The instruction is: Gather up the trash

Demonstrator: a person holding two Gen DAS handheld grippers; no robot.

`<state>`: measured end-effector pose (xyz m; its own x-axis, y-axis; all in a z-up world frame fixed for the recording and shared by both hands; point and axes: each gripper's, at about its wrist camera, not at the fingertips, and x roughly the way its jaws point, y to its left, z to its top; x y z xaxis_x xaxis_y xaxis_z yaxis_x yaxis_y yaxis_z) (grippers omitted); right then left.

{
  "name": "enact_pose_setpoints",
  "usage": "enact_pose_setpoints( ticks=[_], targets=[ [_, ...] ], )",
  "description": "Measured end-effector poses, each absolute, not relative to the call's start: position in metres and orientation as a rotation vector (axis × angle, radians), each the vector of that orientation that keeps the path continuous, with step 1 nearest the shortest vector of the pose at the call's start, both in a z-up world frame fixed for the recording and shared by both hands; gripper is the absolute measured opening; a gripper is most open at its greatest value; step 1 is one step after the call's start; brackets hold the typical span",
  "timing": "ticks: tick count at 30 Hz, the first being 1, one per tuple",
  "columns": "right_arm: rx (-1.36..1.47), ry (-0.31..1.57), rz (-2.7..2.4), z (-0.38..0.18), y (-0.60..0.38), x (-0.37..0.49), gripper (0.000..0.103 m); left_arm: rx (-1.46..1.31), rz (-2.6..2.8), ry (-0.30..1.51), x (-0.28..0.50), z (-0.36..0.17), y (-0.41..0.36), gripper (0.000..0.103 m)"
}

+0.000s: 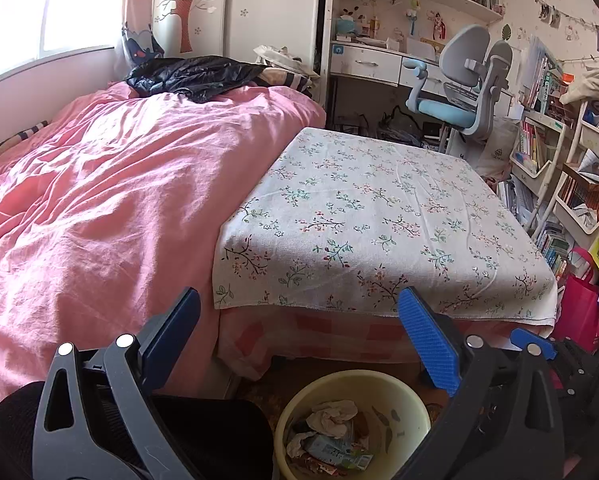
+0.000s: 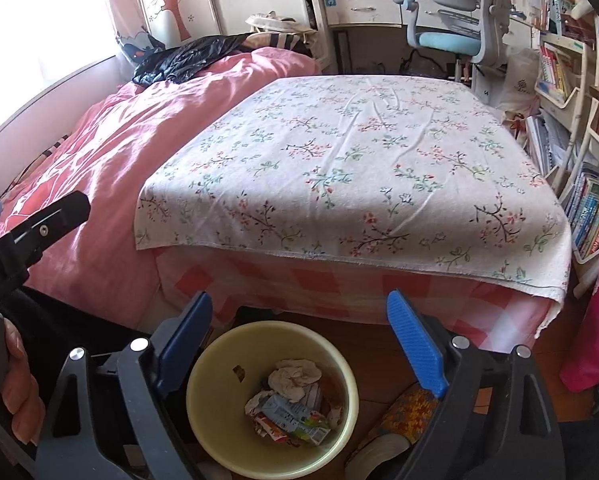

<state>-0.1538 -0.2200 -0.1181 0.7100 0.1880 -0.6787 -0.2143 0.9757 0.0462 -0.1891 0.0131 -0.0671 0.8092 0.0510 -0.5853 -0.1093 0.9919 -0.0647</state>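
Observation:
A pale yellow bin [image 2: 341,364] stands on the floor in front of the table, right below my right gripper [image 2: 299,344]. That gripper is open, with nothing between its blue pads. In the bin lie a crumpled tissue [image 2: 295,376], a drink carton [image 2: 295,416] and other wrappers. In the left wrist view the same bin [image 1: 403,392] sits low and centre, below my left gripper [image 1: 299,340]. The left gripper is wide open and holds nothing. A hand [image 2: 11,380] grips the left tool's handle at the left edge of the right wrist view.
A low table under a floral cloth [image 2: 359,160] stands just beyond the bin. The bed with a pink quilt [image 1: 99,200] and a black bag [image 1: 191,76] lies to the left. A desk chair [image 1: 459,80], bookshelves [image 2: 587,208] and a pink bag [image 2: 595,320] crowd the right.

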Motion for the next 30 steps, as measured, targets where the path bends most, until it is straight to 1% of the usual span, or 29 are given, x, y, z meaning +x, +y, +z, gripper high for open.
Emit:
enact_pose_setpoints(
  ticks=[18,21,25,30],
  targets=[
    [-0.077,0.654,0.162,-0.104,-0.221,-0.159,0.088,-0.092,0.08,0.592,-0.187,-0.059,0.011,0.096],
    [-0.095,0.612,0.17,-0.088,-0.218,-0.157,0.09,-0.081,0.058,0.56,-0.182,-0.046,0.009,0.096],
    [-0.13,0.505,0.166,-0.05,-0.218,-0.146,0.095,-0.077,0.037,0.518,-0.166,-0.025,0.011,0.096],
    [-0.173,0.419,0.14,-0.012,-0.226,-0.118,0.095,-0.069,0.038,0.491,-0.136,-0.007,0.013,0.096]
  ],
)
